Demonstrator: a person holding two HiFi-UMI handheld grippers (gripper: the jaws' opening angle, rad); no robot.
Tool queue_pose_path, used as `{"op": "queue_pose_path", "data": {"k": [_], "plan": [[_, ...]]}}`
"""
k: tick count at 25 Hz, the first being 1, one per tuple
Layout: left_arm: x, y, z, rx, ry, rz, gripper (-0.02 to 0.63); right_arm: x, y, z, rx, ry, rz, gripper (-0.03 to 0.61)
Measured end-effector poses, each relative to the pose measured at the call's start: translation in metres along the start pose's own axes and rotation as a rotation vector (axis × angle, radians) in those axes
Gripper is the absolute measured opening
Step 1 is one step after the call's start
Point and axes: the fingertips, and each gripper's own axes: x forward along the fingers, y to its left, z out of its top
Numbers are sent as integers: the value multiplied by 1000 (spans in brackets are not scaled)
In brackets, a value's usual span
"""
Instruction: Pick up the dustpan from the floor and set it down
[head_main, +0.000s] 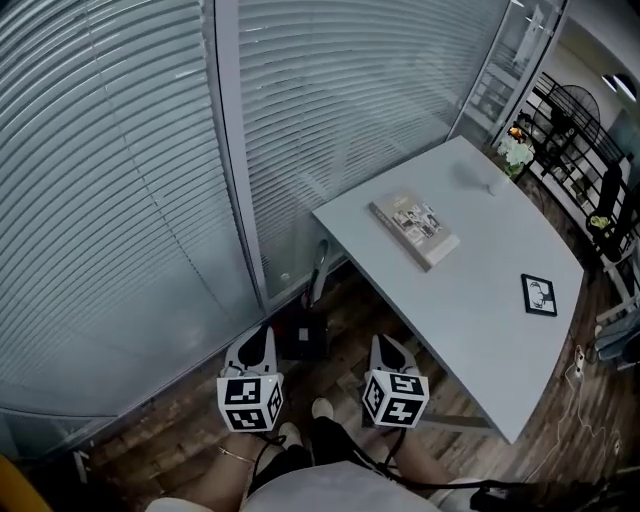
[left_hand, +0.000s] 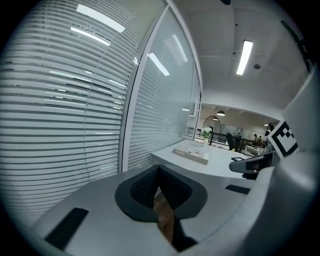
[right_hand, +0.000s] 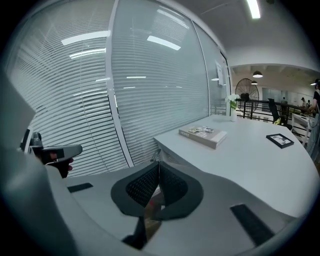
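A dark dustpan (head_main: 302, 338) stands on the wooden floor by the glass wall, its grey handle (head_main: 318, 268) rising beside the table's corner. My left gripper (head_main: 263, 334) hovers just left of the pan and my right gripper (head_main: 382, 342) just right of it, neither touching it. In the left gripper view the left gripper (left_hand: 158, 168) is shut with nothing between its pads. The right gripper (right_hand: 159, 165) is likewise shut and empty in its own view, where the top of the dustpan handle (right_hand: 156, 154) shows just beyond the tips.
A white table (head_main: 470, 300) stretches to the right, carrying a book (head_main: 415, 228), a small picture frame (head_main: 538, 294) and a vase of flowers (head_main: 515, 152). A glass wall with blinds (head_main: 130, 170) closes off the left and front. The person's shoes (head_main: 322, 408) stand behind the grippers.
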Motion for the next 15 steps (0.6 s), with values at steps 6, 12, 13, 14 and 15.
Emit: {"op": "queue_pose_path", "data": {"k": [6,12,13,14,15], "plan": [[23,-5,-24,15,59,0,17,27,-13,-28,10,72,-1,32],[50,-9,-59,25,123,-15,17,52,-18,-59,14,141,11,32],[54,-8,-68,24,139,-18,17,55,-18,-64,13,150,13,32],[57,-8,-77,23,154,-19,17,59,-18,-70,14,157,14,32],[60,-7,-87,23,168,-19,17,64,-19,-76,17,164,14,32]]}}
